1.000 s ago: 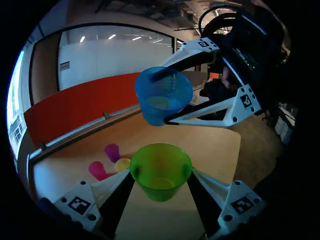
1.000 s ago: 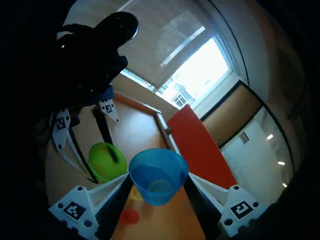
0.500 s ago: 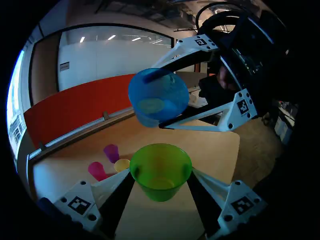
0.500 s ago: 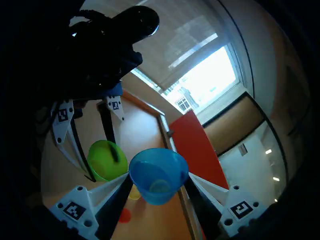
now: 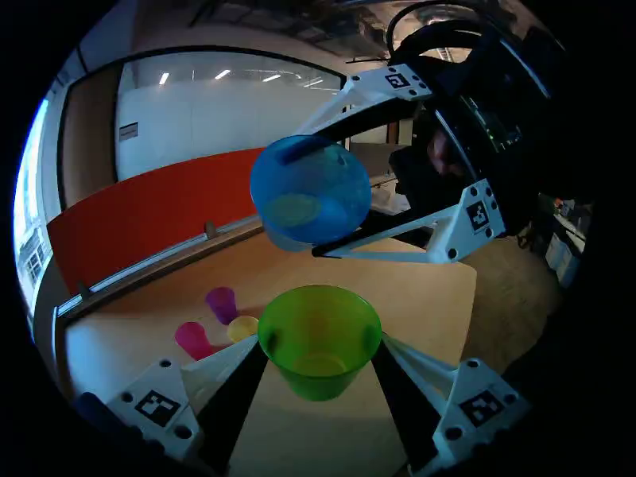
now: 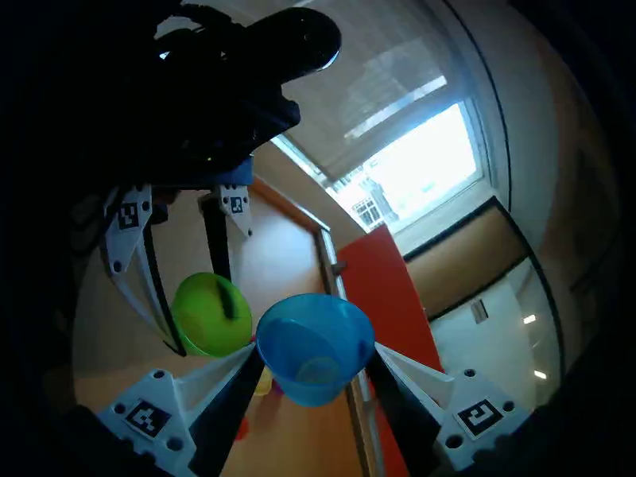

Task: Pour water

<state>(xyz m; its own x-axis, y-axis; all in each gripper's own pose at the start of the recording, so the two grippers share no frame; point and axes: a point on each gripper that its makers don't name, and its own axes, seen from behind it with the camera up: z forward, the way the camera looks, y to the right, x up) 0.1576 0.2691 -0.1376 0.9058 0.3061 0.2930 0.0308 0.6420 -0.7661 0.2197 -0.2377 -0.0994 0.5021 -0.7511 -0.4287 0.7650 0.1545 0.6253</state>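
While you hold both tools off the table (image 5: 413, 294), your left gripper (image 5: 319, 346) has its jaws pinching the green cup (image 5: 318, 374), one finger pressed to each side just below the rim. That cup sits upright, its mouth open to the left gripper view.

Your right gripper (image 6: 315, 351) has its jaws clamped on the blue cup (image 6: 314, 362) in the same way, a finger on either side. Seen from the left gripper view, the blue cup hangs above and a little behind the green cup, well apart from it. It is tipped so that its mouth faces down and toward the camera. Seen from the right gripper view, the green cup lies just left of the blue one and beyond it, between the left gripper's two fingers.

You will see a pale patch at the bottom of each cup. Whether that is water I cannot tell.

On the table, left of the green cup and beyond your left finger, stand three small cups close together: pink (image 5: 193, 338), purple (image 5: 222, 303) and yellow (image 5: 242, 327). Behind the table runs a red panel (image 5: 151, 211), and a bright window (image 6: 397, 171) shows in the right gripper view.
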